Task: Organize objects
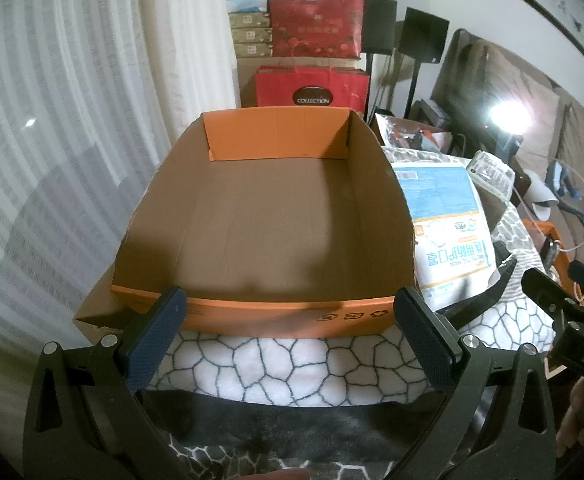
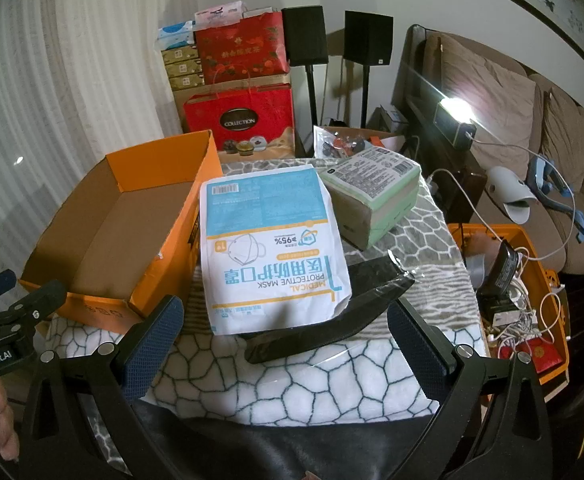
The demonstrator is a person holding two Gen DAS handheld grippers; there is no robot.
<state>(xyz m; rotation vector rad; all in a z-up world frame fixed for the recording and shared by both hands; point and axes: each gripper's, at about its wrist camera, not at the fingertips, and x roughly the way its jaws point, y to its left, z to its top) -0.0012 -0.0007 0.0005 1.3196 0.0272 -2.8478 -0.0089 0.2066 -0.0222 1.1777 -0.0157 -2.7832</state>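
White web-patterned cloth (image 2: 292, 376) covers the table; my left gripper (image 1: 288, 336) and right gripper (image 2: 284, 344) both hang with jaws wide apart, holding nothing; the medical mask packet (image 2: 272, 248) lies flat, long axis running away from me, just right of the empty orange carton (image 2: 132, 216), overlapping a black wrapped pack (image 2: 331, 320); a green-edged pack (image 2: 375, 196) sits behind it.

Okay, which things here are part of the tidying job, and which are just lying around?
Likely job:
orange cardboard box, empty
mask packet
green-wrapped pack
black packet

Lying about:
red gift bags
speakers
orange cable crate
sofa
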